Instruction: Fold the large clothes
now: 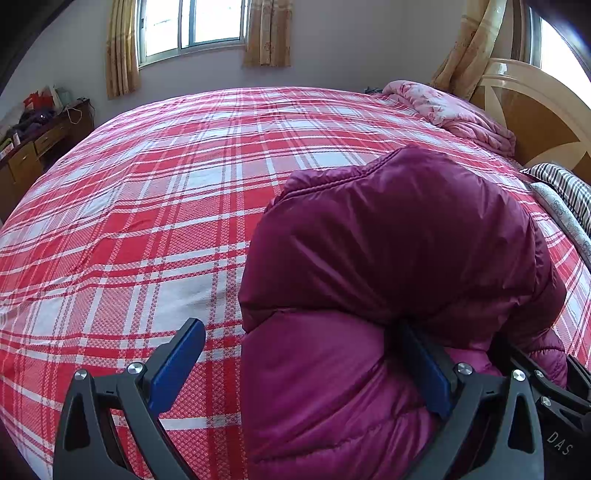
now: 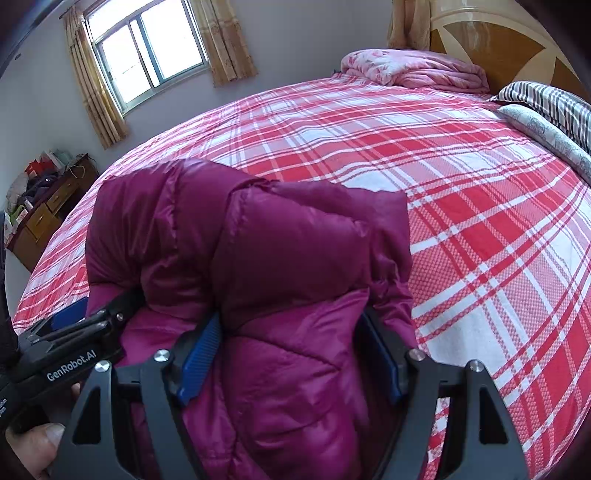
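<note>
A maroon puffer jacket lies bunched on the red plaid bed, folded over itself. My left gripper is open wide; its left finger is over the bedspread and its right finger is tucked under a fold of the jacket. In the right wrist view the jacket fills the space between the two blue pads of my right gripper, which stands open around the bulky fabric. The left gripper also shows at the left of that view, pushed into the jacket.
A pink quilt lies folded at the head of the bed by the wooden headboard. Striped pillows lie at the right edge. A cluttered wooden desk stands by the far wall under a curtained window.
</note>
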`<state>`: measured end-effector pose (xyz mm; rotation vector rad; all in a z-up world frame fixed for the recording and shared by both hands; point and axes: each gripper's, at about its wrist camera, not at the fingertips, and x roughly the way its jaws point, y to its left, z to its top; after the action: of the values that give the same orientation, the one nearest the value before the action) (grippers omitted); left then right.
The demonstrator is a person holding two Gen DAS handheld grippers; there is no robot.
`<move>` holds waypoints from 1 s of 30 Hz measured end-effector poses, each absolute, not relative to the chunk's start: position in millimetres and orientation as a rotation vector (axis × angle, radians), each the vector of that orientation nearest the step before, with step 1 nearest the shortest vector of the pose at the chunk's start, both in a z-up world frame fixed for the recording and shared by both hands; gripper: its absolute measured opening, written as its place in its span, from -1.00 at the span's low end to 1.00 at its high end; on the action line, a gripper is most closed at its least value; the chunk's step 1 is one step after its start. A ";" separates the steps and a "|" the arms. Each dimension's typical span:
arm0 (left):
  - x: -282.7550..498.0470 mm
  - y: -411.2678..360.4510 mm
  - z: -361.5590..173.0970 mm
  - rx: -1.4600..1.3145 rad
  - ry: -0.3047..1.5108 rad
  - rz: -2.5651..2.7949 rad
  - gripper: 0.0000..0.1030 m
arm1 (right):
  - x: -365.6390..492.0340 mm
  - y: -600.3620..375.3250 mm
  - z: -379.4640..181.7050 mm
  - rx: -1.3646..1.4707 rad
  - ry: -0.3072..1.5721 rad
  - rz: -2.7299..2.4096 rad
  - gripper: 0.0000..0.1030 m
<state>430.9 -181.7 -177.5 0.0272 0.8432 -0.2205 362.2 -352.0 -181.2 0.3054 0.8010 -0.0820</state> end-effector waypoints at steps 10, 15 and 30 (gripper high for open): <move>432.6 -179.6 -179.5 0.023 0.850 -0.225 0.98 | 365.4 -349.1 -183.6 0.281 0.818 -0.094 0.48; 433.1 -179.6 -180.4 0.023 0.854 -0.226 0.98 | 366.9 -347.3 -184.4 0.266 0.830 -0.100 0.50; 433.4 -179.2 -182.7 0.026 0.856 -0.225 0.98 | 368.5 -346.3 -185.6 0.257 0.839 -0.104 0.51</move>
<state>433.4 -179.2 -182.7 0.0257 0.8557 -0.2251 368.5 -346.3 -185.6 0.2574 0.8389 -0.1039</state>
